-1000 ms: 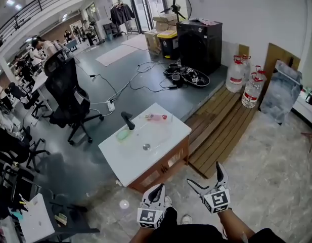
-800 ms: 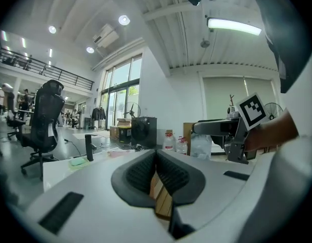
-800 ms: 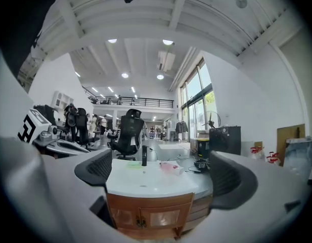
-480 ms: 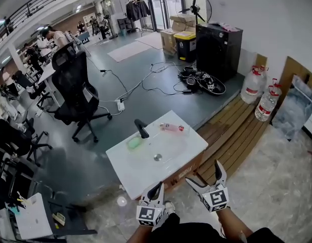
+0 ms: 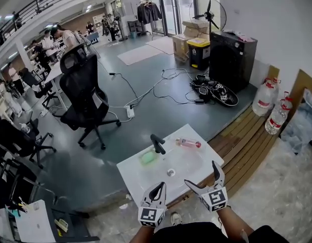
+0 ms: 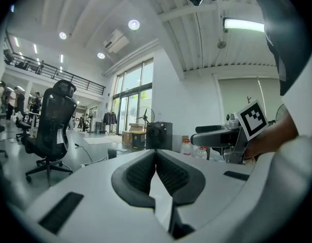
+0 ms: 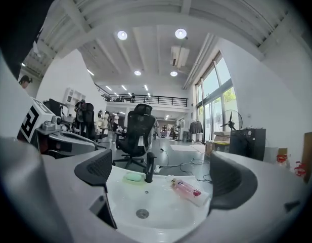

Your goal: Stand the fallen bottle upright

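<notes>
A clear bottle with pink contents [image 5: 188, 143] lies on its side on the far right of a white washbasin top [image 5: 140, 178]; in the right gripper view the bottle [image 7: 188, 190] lies to the right of the black tap [image 7: 149, 167]. My right gripper [image 5: 201, 178] hangs open at the basin's near edge, nothing between its jaws. My left gripper [image 5: 158, 192] is shut and empty, just short of the basin's near edge, its pads [image 6: 145, 172] pressed together.
A green soap [image 5: 147, 157] lies by the black tap [image 5: 157, 144]; a drain [image 5: 171, 172] sits mid-basin. A black office chair [image 5: 85, 95] stands beyond, cables trail over the grey floor, and water jugs [image 5: 269, 105] stand on wooden decking at right.
The view has closed in on the washbasin: it now lies just beyond both grippers, where one second ago it stood well ahead. Both grippers keep their states.
</notes>
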The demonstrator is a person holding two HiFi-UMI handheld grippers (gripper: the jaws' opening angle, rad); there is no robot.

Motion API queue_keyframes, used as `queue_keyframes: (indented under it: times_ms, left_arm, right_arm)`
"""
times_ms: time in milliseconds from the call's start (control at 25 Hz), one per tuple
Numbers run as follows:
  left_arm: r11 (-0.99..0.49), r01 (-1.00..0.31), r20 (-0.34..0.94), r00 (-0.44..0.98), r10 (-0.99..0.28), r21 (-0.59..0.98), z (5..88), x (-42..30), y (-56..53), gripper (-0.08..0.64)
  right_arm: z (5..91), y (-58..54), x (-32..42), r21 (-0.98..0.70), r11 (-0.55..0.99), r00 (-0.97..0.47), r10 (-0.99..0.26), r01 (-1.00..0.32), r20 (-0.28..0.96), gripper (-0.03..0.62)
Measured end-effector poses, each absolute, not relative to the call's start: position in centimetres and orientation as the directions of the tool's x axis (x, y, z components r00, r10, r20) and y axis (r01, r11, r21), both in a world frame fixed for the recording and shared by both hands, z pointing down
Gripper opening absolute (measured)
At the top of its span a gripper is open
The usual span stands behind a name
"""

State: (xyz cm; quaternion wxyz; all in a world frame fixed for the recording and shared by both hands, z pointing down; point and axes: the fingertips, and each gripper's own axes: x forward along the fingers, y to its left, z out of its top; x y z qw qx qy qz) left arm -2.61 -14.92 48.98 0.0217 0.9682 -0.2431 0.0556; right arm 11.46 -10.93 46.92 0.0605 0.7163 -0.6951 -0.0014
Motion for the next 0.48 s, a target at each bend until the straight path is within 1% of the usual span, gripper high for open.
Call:
queue_keyframes:
  times_ms: [240,480]
  left_arm:
    - [-0.874,-0.486,0.124,0.868,-0.481,0.013,49.2,-3.4,-19.0,0.018]
    - [-0.856,-0.517,0.148,0.847,-0.510,0.010,49.9,-3.3,-21.8,0.018]
  right_arm:
    - [47.2,-15.6,11.0,0.083,0.003,0.006,-0.995,-0.997,0.101,0.600]
    - [48.8,-19.4,12.1,0.104,0.037,-0.019,-0.986,-0.994,0.166,0.600]
